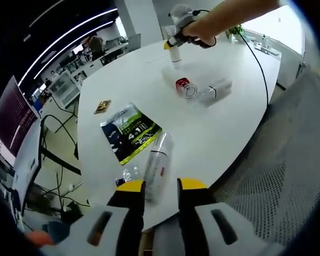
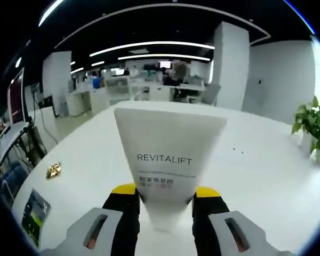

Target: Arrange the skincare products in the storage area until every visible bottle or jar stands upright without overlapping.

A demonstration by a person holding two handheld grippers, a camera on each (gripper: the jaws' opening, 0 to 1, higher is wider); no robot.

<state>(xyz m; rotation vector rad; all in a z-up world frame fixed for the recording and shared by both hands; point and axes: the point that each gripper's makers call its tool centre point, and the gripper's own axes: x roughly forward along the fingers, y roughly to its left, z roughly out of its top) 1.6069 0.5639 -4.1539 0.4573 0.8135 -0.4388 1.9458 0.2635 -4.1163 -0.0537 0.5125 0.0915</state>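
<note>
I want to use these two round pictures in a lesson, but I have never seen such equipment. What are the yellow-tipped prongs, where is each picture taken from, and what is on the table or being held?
There is no robot here: a person holds a hand tool with two jaws in each hand, and a camera rides on each tool.

The left gripper view looks down on a white table. The left gripper has its jaws either side of a lying white bottle. Nearby lie a green packet and two more toppled items, a red-capped jar and a clear bottle. Far off, a hand works the right gripper.

The right gripper view shows the right gripper clamped on an upright white Revitalift tube.
</note>
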